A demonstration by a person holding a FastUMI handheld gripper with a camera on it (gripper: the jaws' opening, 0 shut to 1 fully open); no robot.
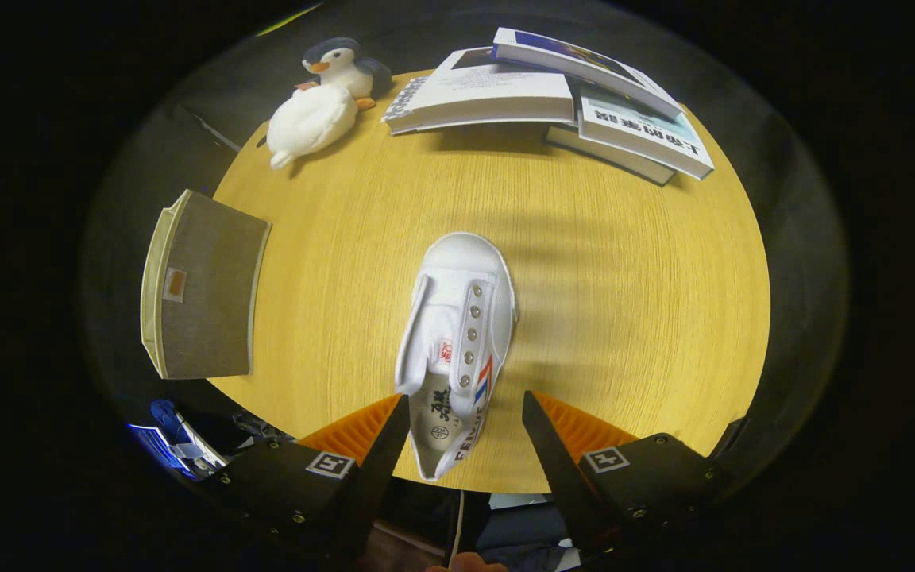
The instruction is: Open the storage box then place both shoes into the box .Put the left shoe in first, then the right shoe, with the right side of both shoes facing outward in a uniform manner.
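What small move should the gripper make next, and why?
Probably ease down and close on the shoe. The gripper is open, its fingers apart with the shoe's heel end between them, neither pressing on it yet. The shoe lies on the table, and the box stands off to the side.

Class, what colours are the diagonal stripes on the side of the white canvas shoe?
Red and blue stripes, clearest in the gripper view; the open gripper straddles the shoe's heel.
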